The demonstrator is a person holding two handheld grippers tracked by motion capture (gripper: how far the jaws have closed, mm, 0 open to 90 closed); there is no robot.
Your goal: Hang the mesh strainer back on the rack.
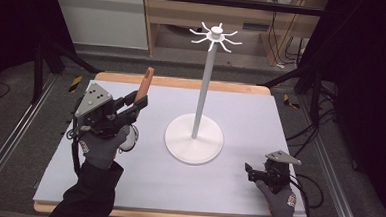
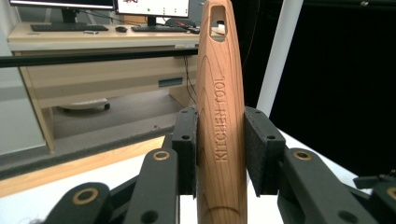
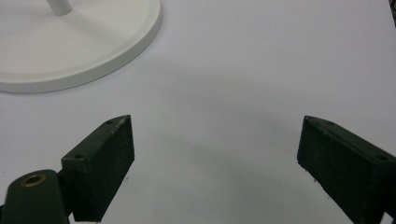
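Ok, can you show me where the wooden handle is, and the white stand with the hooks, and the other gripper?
wooden handle (image 2: pixel 219 121): left gripper view, on the stamped lettering between the pads.
white stand (image 1: pixel 194 141): high view, on its round base.
right gripper (image 3: pixel 215 158): right gripper view, midway between its open fingertips.

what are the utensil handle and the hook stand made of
The utensil handle looks like wood with a smooth finish: reddish-brown grain lines run along it and "KITCHEN TOOL" is engraved in it. The hook stand is uniformly matte white with thin curved hooks on top; that suggests painted metal, though plastic can't be ruled out.
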